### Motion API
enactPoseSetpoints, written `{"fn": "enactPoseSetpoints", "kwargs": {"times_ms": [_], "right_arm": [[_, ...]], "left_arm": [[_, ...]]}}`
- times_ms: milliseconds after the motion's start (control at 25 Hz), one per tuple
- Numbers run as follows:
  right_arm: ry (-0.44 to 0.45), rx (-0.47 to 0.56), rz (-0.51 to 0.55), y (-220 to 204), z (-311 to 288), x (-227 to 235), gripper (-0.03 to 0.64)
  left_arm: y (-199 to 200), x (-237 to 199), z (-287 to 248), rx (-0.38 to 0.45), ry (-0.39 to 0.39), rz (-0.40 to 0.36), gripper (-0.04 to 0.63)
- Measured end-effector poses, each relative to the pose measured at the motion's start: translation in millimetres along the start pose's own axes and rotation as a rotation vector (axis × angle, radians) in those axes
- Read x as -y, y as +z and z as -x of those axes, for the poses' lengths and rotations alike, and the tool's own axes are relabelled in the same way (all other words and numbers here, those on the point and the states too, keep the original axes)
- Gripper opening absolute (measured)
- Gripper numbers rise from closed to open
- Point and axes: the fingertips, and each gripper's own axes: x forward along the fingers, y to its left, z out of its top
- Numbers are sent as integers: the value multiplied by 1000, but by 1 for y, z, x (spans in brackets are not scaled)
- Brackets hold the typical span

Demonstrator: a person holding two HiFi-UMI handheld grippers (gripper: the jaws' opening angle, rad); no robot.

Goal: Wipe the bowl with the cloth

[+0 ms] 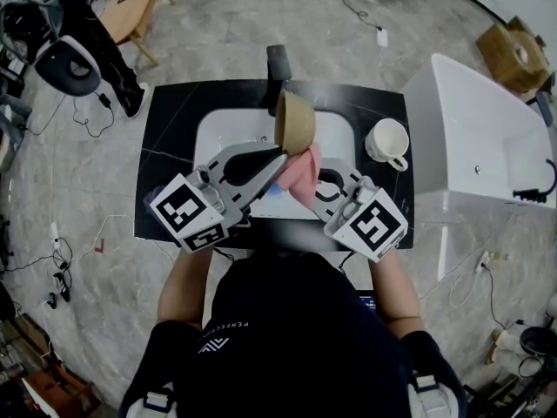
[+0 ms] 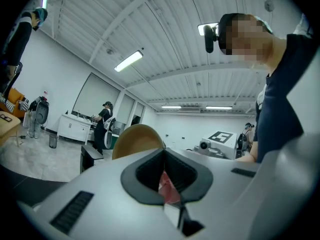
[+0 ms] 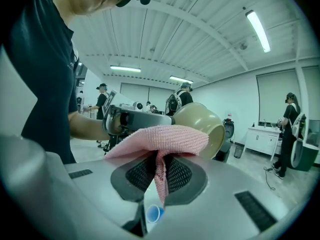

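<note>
Grey marbled floor (image 1: 78, 190). Black tabletop (image 1: 165, 129), white sink (image 1: 222, 133) set in. My left hand-held gripper (image 1: 278, 151) clamps the tan bowl (image 1: 296, 118) on edge above the sink. My right hand-held gripper (image 1: 306, 190) pinches the pink cloth (image 1: 303, 171) against it. White mug (image 1: 387, 142) to the right.

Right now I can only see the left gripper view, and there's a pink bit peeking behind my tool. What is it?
Observer: It's the cloth, pinched in the right tool.
Operator: Is it touching my bowl?
Observer: In the head view it looks pressed against the lower side of the bowl.
Operator: What's underneath?
Observer: A white sink; the bowl is held above it, tipped on its side.
</note>
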Motion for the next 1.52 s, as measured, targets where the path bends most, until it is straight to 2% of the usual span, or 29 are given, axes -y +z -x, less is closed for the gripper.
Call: {"fn": "enactPoseSetpoints", "kwargs": {"times_ms": [160,400,1120,1520], "right_arm": [[0,-10,13,2,0,0,49],[-16,-45,30,-5,4,1,49],[-83,-35,45,4,18,19,49],[-131,-112,109,-4,10,31,49]], "left_arm": [[-9,-2,0,-37,14,-15,11],[-20,-5,1,-55,20,11,11],[-35,-12,10,-56,79,81,12],[-45,-7,4,-102,70,79,11]]}}
